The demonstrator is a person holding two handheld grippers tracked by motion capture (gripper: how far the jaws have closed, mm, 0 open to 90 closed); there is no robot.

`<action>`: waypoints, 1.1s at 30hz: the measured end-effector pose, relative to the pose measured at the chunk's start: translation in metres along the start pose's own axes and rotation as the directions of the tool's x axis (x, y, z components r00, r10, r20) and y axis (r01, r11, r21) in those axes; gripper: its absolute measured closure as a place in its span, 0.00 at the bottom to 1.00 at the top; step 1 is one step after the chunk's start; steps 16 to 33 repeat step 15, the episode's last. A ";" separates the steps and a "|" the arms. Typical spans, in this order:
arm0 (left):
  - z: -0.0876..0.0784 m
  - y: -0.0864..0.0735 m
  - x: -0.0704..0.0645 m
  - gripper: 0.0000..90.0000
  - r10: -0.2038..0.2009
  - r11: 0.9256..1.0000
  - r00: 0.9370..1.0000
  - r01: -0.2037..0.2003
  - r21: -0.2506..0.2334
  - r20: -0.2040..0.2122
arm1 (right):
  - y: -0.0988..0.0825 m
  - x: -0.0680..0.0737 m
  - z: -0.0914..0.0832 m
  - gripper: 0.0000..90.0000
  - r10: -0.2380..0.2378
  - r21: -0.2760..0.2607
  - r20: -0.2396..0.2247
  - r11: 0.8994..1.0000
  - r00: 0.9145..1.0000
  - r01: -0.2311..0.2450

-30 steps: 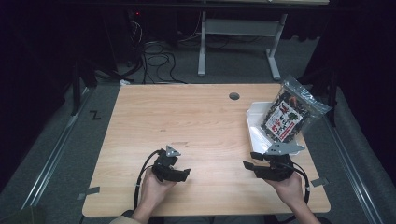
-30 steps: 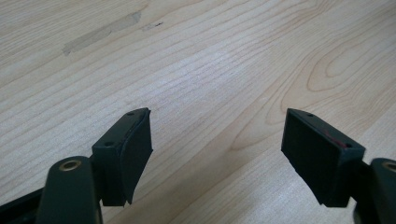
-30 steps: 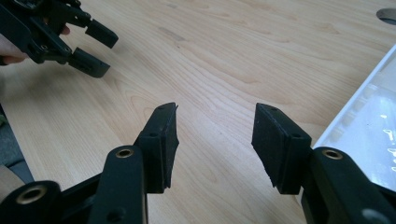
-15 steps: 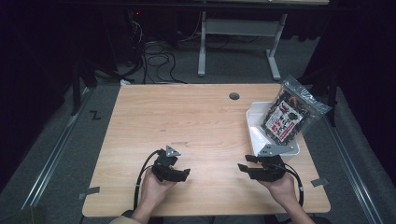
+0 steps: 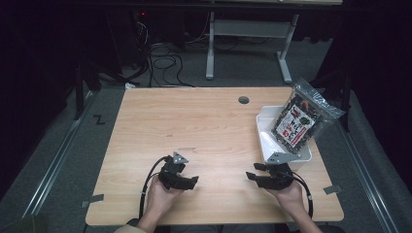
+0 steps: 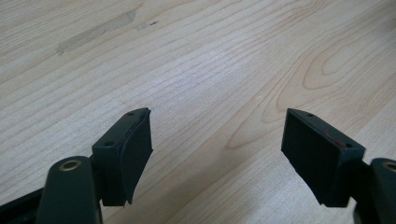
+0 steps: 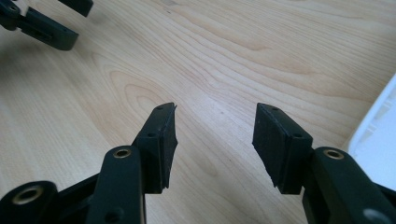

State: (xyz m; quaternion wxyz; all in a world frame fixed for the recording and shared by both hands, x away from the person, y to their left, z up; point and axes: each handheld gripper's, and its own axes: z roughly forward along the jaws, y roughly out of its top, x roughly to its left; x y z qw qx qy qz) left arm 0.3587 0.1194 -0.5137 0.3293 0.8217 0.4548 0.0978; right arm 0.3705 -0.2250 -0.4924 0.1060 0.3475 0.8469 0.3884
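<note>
1. Moved since the earlier frame: the right hand-held gripper (image 5: 253, 171) has drawn back from the white tray (image 5: 262, 131) toward the near edge of the tabletop (image 5: 194, 121) and sunk lower. The left one has kept its place.
2. Left hand-held gripper (image 5: 187, 180): near edge, left of centre. Its own view (image 6: 217, 140) shows the jaws standing apart over bare wood, nothing between them.
3. Right hand-held gripper, own view (image 7: 215, 135): jaws at a middling gap, just opened a touch further, holding nothing. The left hand-held gripper (image 7: 42, 28) shows at the top left corner there, and the tray's white rim (image 7: 378, 135) at the right edge.
4. White tray: right side of the tabletop, long axis running away from the person. Its near end lies just beyond and right of the right hand-held gripper.
5. Printed snack pouch (image 5: 296, 124): stands in the tray, leaning over its far right rim, long axis slanting up and right. It lies ahead and right of the right hand-held gripper, well apart from the left; by judgement the right hand is the one placed to reach it.
</note>
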 end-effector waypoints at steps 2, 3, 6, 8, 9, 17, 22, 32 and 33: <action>0.000 0.000 0.000 0.28 0.001 1.000 1.000 -0.001 0.000 0.001 | -0.003 -0.001 0.002 0.55 -0.010 -0.004 0.019 1.000 1.000 0.010; 0.000 0.000 0.000 0.28 0.002 1.000 1.000 -0.002 -0.002 0.001 | -0.005 -0.002 0.002 0.55 0.002 -0.001 0.019 1.000 1.000 -0.002; 0.000 0.000 -0.001 0.28 0.002 1.000 1.000 -0.002 -0.002 0.002 | -0.008 -0.003 0.002 0.55 -0.003 0.000 0.032 1.000 0.999 0.003; 0.000 0.000 -0.002 0.28 0.005 1.000 1.000 -0.005 -0.002 0.004 | -0.009 -0.003 0.000 0.55 -0.001 -0.006 0.036 1.000 0.999 0.002; 0.000 0.000 -0.002 0.28 0.005 1.000 1.000 -0.005 -0.002 0.004 | -0.009 -0.003 0.000 0.55 -0.001 -0.006 0.036 1.000 0.999 0.002; 0.000 0.000 -0.001 0.28 0.003 1.000 1.000 -0.003 -0.006 0.003 | -0.011 -0.002 0.001 0.54 -0.015 -0.006 0.035 1.000 0.999 0.015; 0.000 0.000 -0.001 0.28 0.003 1.000 1.000 -0.003 -0.006 0.003 | -0.011 -0.002 0.001 0.54 -0.015 -0.006 0.035 1.000 0.999 0.015; 0.000 0.000 -0.001 0.28 0.003 1.000 1.000 -0.003 -0.006 0.003 | -0.011 -0.002 0.001 0.54 -0.015 -0.006 0.035 1.000 0.999 0.015; 0.000 0.000 -0.001 0.28 0.003 1.000 1.000 -0.003 -0.006 0.003 | -0.011 -0.002 0.001 0.54 -0.015 -0.006 0.035 1.000 0.999 0.015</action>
